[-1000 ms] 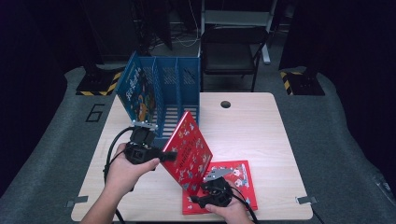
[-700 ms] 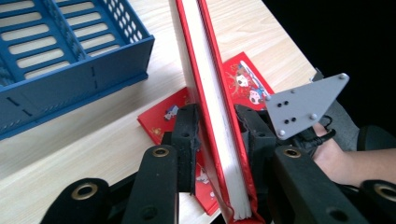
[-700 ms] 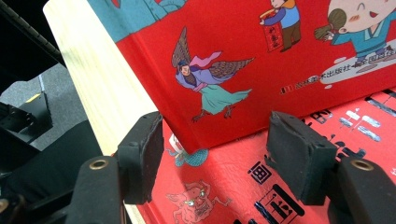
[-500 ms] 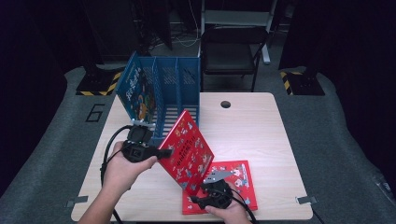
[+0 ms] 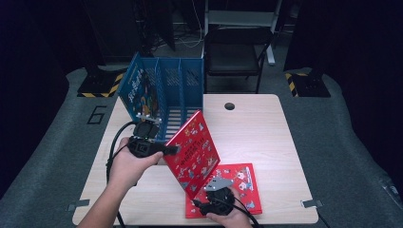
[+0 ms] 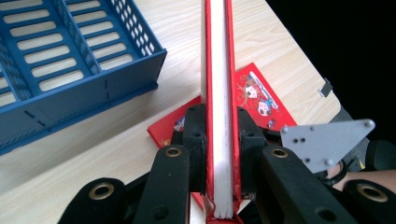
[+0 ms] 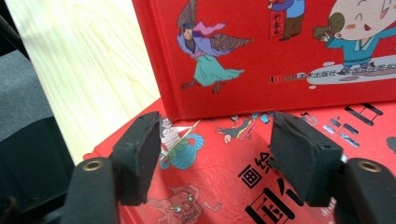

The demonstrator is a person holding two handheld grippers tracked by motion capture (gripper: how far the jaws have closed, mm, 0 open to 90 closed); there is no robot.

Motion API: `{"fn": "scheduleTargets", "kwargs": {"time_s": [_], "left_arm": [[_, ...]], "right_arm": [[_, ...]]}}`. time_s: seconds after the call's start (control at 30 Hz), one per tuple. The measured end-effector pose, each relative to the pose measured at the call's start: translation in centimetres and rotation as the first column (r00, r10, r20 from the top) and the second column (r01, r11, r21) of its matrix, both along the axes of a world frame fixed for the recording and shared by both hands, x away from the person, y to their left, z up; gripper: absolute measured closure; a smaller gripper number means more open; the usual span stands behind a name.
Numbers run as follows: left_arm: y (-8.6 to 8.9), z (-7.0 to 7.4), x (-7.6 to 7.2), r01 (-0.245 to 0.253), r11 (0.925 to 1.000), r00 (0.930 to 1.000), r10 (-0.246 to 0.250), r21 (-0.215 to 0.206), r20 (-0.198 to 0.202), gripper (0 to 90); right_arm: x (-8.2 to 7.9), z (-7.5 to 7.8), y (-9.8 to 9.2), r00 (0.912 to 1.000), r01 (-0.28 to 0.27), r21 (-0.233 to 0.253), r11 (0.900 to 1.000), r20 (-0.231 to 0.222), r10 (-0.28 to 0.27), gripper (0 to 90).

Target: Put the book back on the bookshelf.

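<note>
Pale wood-grain worktop [image 5: 266,137] with a round cable hole [image 5: 230,106] near its far edge, standing on grey carpet [image 5: 342,142]; a "6" [image 5: 97,115] is marked on the floor at left. Beyond the far edge sits a dark folding chair [image 5: 233,52], with yellow-and-black hazard-striped mats [image 5: 304,83] to either side. Surroundings are very dark, light falling mainly on the worktop; cables [image 5: 190,38] trail on the floor behind.

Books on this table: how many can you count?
3. One red book stands tilted, clamped in the left gripper. A second red book lies flat near the table's front edge. A third book stands in the blue rack's leftmost slot. Others may be hidden.
</note>
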State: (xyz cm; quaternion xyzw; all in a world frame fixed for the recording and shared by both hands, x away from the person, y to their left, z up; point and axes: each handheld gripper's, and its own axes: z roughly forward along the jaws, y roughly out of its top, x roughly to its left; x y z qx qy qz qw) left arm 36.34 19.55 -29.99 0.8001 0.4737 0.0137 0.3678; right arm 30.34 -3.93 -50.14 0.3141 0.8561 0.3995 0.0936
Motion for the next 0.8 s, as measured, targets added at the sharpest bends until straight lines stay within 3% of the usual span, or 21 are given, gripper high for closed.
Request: {"fn": "scheduleTargets", "kwargs": {"time_s": [0.37, 0.67, 0.8], "left_arm": [[-1.2, 1.0, 0.9, 0.017, 0.9995, 0.9998, -0.017, 0.027, 0.005, 79.2], [-2.6, 2.0, 2.2, 0.028, 0.9979, 0.9996, -0.027, 0.058, -0.012, 79.2], [-2.9, 2.3, 2.7, 0.035, 0.9973, 0.9993, -0.033, 0.064, -0.019, 79.2]], "right_arm": [[0.2, 0.1, 0.0, 0.9992, -0.018, 0.019, 1.0, -0.035, 0.019, 38.0], [0.3, 0.3, 0.4, 0.9925, -0.029, 0.078, 0.997, -0.116, 0.038, 41.5], [0.4, 0.2, 0.5, 0.9937, -0.043, 0.072, 0.996, -0.1, 0.051, 42.3]]}}
